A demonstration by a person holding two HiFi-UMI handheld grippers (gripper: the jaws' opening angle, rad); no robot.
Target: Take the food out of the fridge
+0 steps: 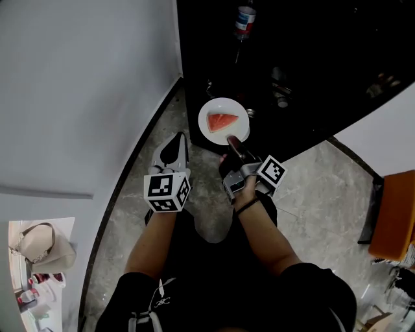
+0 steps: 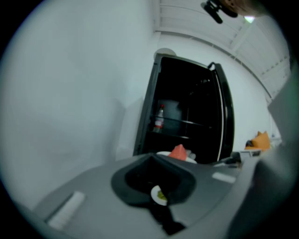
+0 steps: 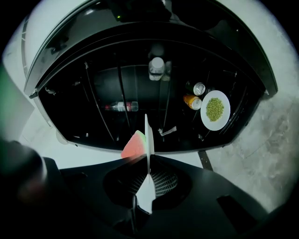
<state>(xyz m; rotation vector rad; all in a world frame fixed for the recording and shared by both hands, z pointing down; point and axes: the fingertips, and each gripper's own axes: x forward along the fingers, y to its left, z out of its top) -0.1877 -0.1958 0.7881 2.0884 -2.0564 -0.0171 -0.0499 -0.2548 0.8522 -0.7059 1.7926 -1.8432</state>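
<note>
A bottle (image 1: 244,19) and cans (image 3: 196,95) are being stored in the fridge (image 1: 324,65); the watermelon plate (image 1: 224,105) is being pinched by the right hand-held gripper (image 1: 232,142), the left hand-held gripper (image 1: 176,141) being held closed

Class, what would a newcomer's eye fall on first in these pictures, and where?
A red watermelon slice on a white plate, against the dark open fridge, with the right gripper shut on the plate's near rim. Inside the fridge, to the right, sits a second plate of green food.
</note>
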